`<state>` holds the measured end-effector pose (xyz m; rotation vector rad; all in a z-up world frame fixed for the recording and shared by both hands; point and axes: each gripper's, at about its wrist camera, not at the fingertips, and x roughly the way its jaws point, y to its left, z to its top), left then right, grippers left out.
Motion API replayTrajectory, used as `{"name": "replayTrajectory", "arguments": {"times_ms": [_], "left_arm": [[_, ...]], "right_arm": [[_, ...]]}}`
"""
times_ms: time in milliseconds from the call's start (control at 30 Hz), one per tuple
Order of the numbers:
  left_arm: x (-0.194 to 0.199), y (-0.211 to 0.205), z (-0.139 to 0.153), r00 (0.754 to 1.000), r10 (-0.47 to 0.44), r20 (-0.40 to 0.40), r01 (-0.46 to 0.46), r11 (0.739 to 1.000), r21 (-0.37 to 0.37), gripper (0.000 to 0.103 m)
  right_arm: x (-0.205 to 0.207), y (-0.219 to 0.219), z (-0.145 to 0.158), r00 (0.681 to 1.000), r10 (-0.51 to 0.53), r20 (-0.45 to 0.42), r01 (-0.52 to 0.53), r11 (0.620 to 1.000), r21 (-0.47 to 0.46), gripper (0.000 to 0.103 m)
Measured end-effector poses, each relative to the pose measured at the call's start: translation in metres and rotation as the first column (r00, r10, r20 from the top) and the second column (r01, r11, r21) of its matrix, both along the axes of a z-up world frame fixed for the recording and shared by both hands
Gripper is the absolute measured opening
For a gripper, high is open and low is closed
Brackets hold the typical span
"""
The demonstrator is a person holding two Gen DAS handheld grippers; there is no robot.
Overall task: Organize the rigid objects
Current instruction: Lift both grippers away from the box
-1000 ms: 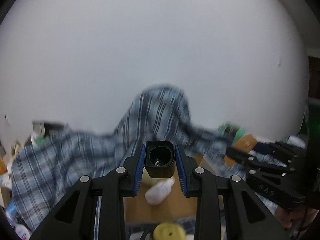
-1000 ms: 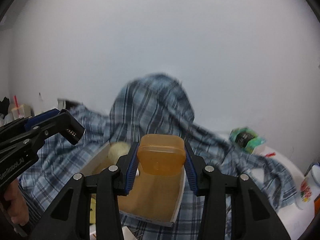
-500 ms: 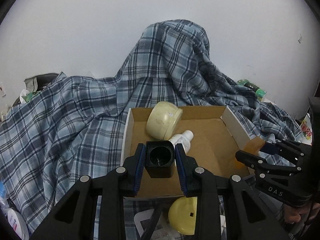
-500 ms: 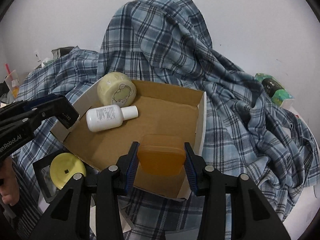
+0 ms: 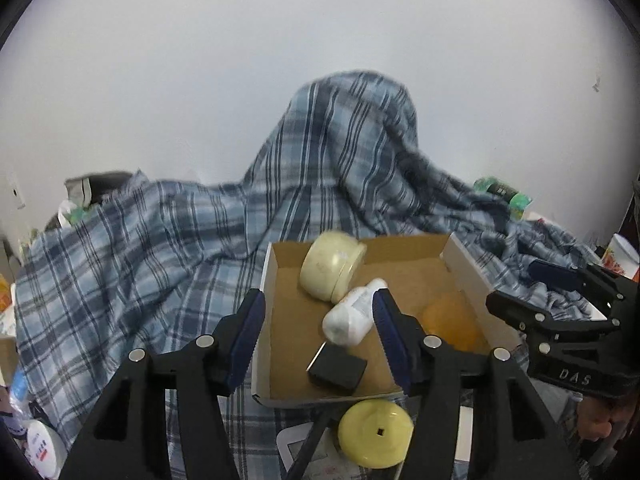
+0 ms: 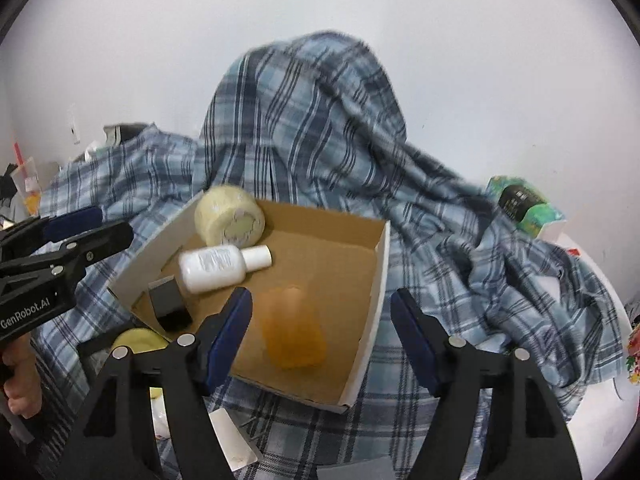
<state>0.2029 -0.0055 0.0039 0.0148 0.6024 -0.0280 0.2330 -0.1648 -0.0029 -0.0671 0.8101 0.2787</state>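
A cardboard box sits on plaid cloth. Inside it lie a cream jar, a white bottle, a small black box and a blurred orange soap case. My left gripper hovers over the box's near left side, its jaws opening, and the black box lies loose below them. My right gripper hangs over the near right side, jaws opening, clear of the orange case beneath.
A yellow round lid lies on a dark frame just in front of the box. The plaid shirt is heaped up behind against a white wall. A green packet and a printed cup stand at the right, with clutter at the left.
Both grippers have sunk toward the box and opened. The black box has left the left jaws and the orange case the right jaws; both now lie in the cardboard box.
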Motion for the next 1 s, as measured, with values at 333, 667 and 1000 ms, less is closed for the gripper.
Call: {"name": "replayTrajectory", "arguments": {"times_ms": [333,667,1000], "left_arm": [[-0.072,-0.009,0.054,0.98,-0.084,0.183,0.092,0.995,-0.037,0.06],[-0.129,-0.018,0.055,0.942,-0.109,0.319,0.112,0.994,0.009,0.103],[-0.145,-0.022,0.015,0.945,-0.121,0.303,0.114,0.993,0.042,0.103]], "right_arm": [[-0.045,-0.016,0.072,0.984,-0.005,0.178,-0.004,0.999,0.051,0.071],[-0.102,-0.023,0.083,0.967,0.007,0.253,-0.024,0.998,0.061,0.071],[-0.126,-0.042,0.055,0.966,-0.042,0.256,0.038,0.999,0.02,0.071]]}}
